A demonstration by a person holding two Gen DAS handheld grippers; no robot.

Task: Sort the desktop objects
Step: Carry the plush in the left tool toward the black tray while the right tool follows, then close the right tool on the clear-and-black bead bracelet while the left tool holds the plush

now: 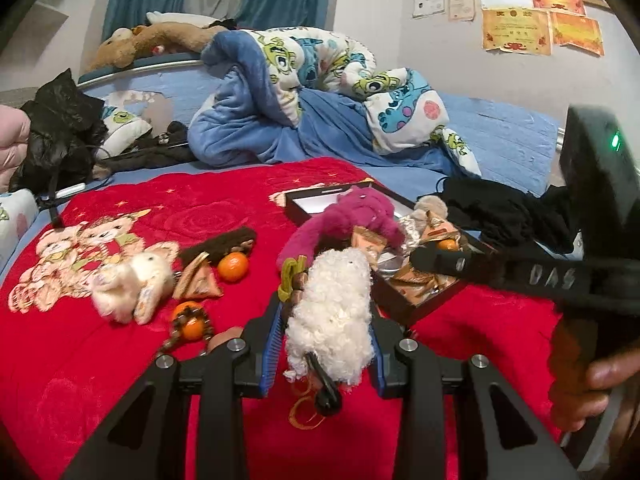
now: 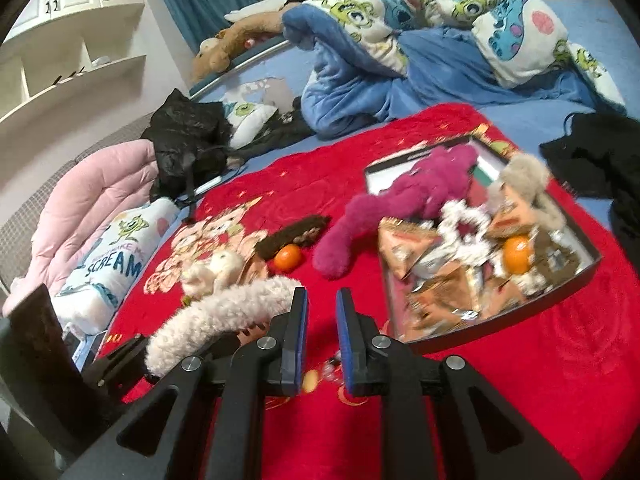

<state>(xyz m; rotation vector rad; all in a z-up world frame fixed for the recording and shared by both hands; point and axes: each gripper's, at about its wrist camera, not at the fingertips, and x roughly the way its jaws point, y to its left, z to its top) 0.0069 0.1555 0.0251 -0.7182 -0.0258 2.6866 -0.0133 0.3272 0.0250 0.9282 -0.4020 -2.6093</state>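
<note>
My left gripper (image 1: 326, 320) is shut on a white fluffy plush toy (image 1: 332, 312) and holds it above the red blanket (image 1: 100, 360), just left of the black box (image 1: 424, 304). The same plush shows at the left in the right wrist view (image 2: 224, 316). The box (image 2: 500, 332) holds snack packets, an orange (image 2: 516, 254), a grey plush and a white hair tie; a magenta plush (image 2: 400, 204) hangs over its rim. My right gripper (image 2: 322, 312) is open and empty, low over the blanket left of the box.
On the blanket lie a small white bunny plush (image 1: 132, 280), two oranges (image 1: 233, 266), a snack packet (image 1: 198, 280), a brown furry strip (image 1: 218, 246) and a bead string. Black clothes (image 2: 600, 160), a crumpled quilt and pillows lie beyond on the blue bed.
</note>
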